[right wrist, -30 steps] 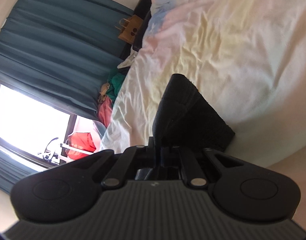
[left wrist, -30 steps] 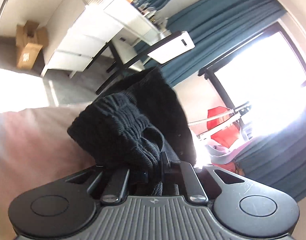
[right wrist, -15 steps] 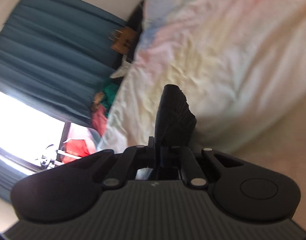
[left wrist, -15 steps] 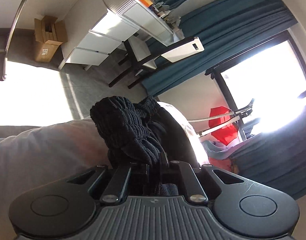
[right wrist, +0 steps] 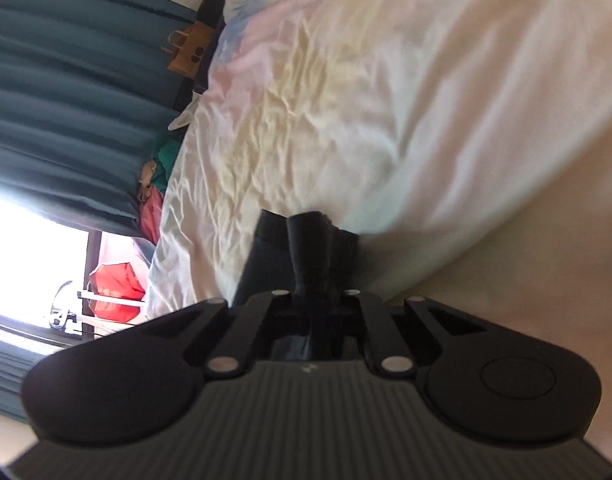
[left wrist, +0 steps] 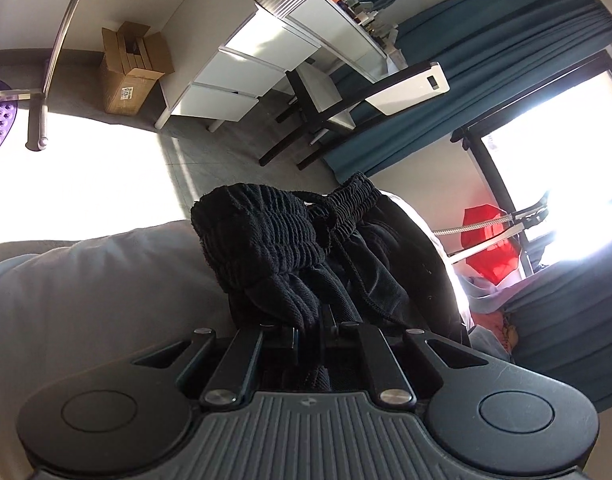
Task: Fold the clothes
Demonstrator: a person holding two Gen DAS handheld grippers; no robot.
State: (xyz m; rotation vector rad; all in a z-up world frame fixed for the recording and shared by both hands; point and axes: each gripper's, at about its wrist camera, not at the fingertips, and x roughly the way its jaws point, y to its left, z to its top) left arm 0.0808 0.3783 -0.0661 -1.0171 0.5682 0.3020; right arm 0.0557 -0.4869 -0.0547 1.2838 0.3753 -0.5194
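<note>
Both fingers pinch the black shorts (left wrist: 306, 256): left gripper (left wrist: 310, 326) at the waistband, right gripper (right wrist: 314, 296) at another edge. Next, lay them flat on the bed (right wrist: 386, 100).

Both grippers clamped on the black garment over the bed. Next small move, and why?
Probably lower both onto the bed sheet and lay it flat. The left gripper pinches the bunched waistband of the black garment; the right gripper grips another part.
</note>
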